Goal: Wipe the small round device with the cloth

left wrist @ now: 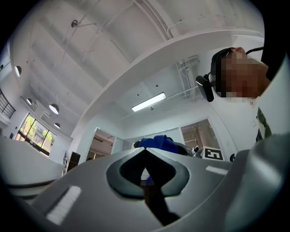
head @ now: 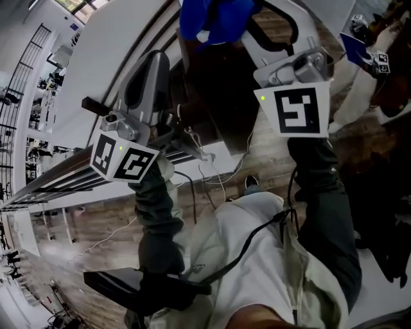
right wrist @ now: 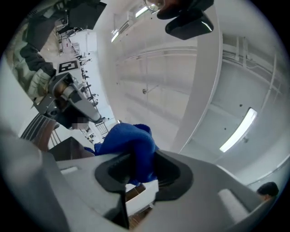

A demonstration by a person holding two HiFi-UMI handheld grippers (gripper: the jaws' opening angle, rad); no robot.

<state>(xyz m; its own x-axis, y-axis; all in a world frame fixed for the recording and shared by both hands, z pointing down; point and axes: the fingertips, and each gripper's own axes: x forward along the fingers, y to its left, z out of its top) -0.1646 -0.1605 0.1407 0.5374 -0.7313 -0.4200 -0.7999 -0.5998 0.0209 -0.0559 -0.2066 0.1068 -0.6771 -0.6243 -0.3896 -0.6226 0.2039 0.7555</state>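
Both grippers point upward toward the ceiling. My right gripper (head: 253,29) (right wrist: 140,167) is shut on a bunched blue cloth (head: 215,19) (right wrist: 129,147), which bulges out above the jaws. My left gripper (head: 154,64) (left wrist: 146,152) is held up to the left of it, jaws shut with the tips touching and nothing between them. From the left gripper view the blue cloth (left wrist: 158,144) shows just beyond the jaw tips. No small round device appears in any view.
A dark wooden cabinet (head: 205,83) stands in front of me, with thin white cables (head: 212,180) on the wood floor. A black railing (head: 26,71) runs along the left. A dark flat object (head: 128,286) lies near my legs.
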